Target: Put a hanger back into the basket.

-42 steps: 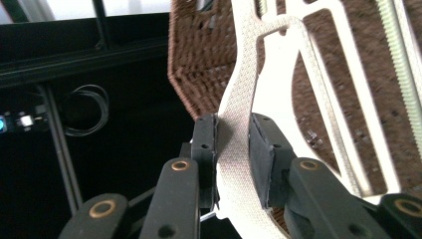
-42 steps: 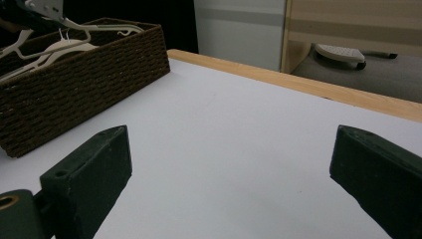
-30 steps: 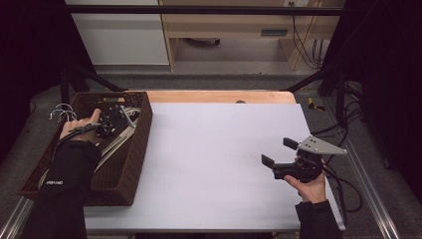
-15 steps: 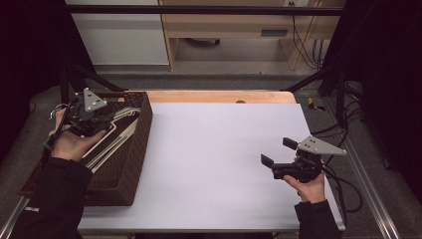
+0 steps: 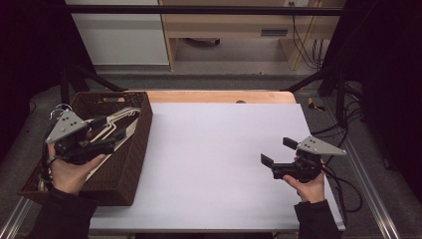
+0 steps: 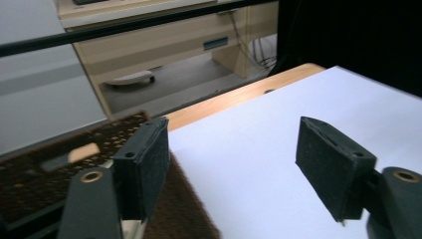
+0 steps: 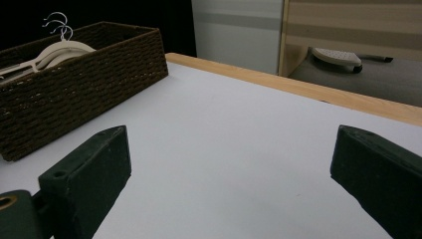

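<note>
I take the brown wicker basket [image 5: 130, 149] as my landmark; it sits at the left edge of the white table [image 5: 219, 159]. Inside the basket lie pale clothes hangers [image 5: 112, 127], stacked together with their wire hooks [image 5: 58, 110] pointing toward the basket's far left corner. My left gripper [image 5: 107, 144] hangs over the basket, above the hangers, in my left hand [image 5: 69, 169] near the basket's left wall. Its jaws have just been opening, and in the left gripper view they stand well apart with nothing between them: the pads [image 6: 149, 164] frame bare table top and a stretch of the basket's rim, and I see no hanger caught in them. From this height I cannot tell whether the gripper's underside touches the hangers. To the right of the basket the table runs on as plain white surface, with a wooden strip [image 5: 219, 96] along its far edge. Well apart from the basket, toward the table's right side, my right gripper [image 5: 274, 153] sits low over the white surface in my right hand [image 5: 308, 181], pointed back at the basket. Its jaws are spread wide and hold nothing; the right gripper view looks between them straight across the table to the basket's woven side, with the hangers showing above the rim.
</note>
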